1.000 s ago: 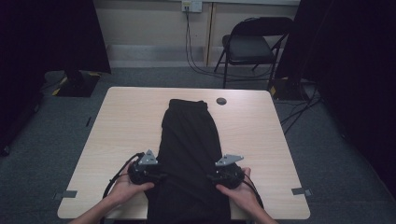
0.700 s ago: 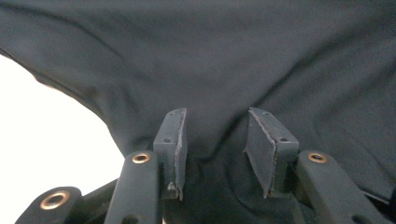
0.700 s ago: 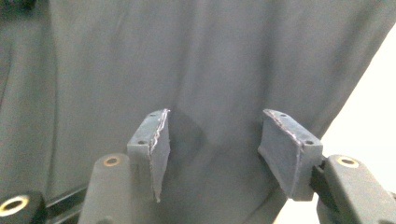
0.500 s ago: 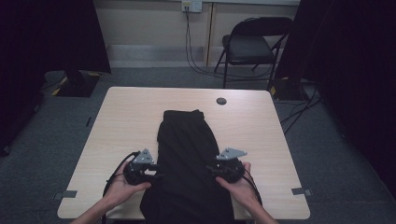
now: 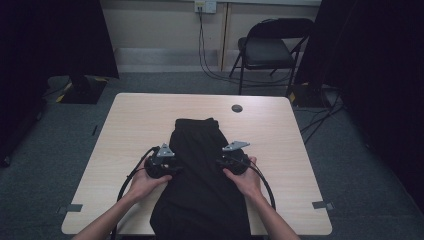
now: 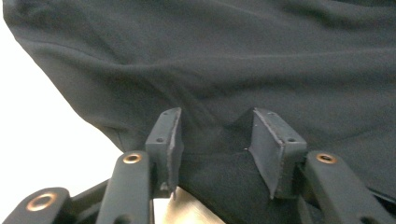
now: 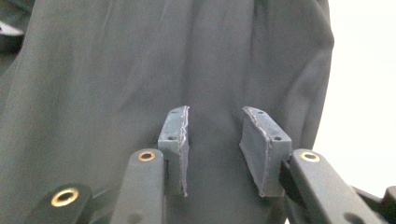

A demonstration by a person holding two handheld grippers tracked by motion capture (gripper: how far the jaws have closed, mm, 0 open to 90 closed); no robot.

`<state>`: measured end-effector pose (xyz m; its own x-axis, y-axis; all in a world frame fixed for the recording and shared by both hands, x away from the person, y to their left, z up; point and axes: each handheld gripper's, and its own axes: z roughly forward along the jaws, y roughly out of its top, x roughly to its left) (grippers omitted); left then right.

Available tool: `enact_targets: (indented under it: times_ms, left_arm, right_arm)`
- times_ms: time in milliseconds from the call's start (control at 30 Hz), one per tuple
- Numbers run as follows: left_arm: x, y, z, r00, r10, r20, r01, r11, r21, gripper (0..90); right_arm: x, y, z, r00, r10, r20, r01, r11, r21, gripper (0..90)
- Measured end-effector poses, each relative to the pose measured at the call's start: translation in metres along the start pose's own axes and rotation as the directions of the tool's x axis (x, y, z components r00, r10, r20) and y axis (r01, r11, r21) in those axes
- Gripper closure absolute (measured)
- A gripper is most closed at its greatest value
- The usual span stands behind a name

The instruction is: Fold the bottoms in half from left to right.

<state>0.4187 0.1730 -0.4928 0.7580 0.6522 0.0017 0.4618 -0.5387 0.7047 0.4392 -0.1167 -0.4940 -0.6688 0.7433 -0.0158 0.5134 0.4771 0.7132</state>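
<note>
A black garment (image 5: 200, 195) lies lengthwise down the middle of the pale wooden table (image 5: 130, 120), and its near end hangs over the front edge. My left gripper (image 5: 176, 168) is at the garment's left edge and my right gripper (image 5: 218, 162) at its right edge, both pointing inward. In the left gripper view a bunched fold of the cloth (image 6: 233, 56) fills the gap of the left gripper (image 6: 215, 116) and touches both pads; these jaws have just been opening slightly. In the right gripper view the right gripper (image 7: 217, 114) has just been closing, its jaws apart over flat cloth (image 7: 116, 70).
A small dark round disc (image 5: 237, 108) sits in the table near the far edge. A folding chair (image 5: 270, 47) stands behind the table at the right, with cables hanging from a wall socket (image 5: 205, 6). Black cables trail from both grippers toward the front edge.
Both grippers have moved away from the front edge, up along the garment's sides. The garment's far end has drawn back toward the person and looks more bunched.
</note>
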Motion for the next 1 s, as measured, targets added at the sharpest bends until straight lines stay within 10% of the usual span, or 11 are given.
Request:
enact_targets:
  times_ms: [333,533,700,1000]
  left_arm:
    - [-0.043,-0.015,-0.016,0.9864,0.087,0.139,-0.089,0.9961,0.003,49.8]
    - [-0.057,-0.02,-0.033,0.9765,0.072,0.203,-0.083,0.9954,0.048,53.3]
    - [-0.034,-0.005,-0.04,0.9894,0.022,0.144,-0.016,0.9988,-0.045,54.0]
    - [0.012,0.013,-0.012,0.9953,-0.094,-0.025,0.091,0.9919,-0.088,45.8]
  right_arm:
    - [0.02,-0.047,-0.053,0.9979,-0.021,-0.061,0.024,0.999,0.035,61.2]
    - [0.037,-0.055,-0.077,0.9946,-0.076,-0.07,0.079,0.996,0.045,56.5]
    - [0.007,-0.021,-0.074,0.9998,0.006,-0.022,-0.009,0.991,-0.131,51.9]
    - [-0.024,0.01,-0.007,0.9977,0.065,-0.016,-0.066,0.997,-0.037,47.7]
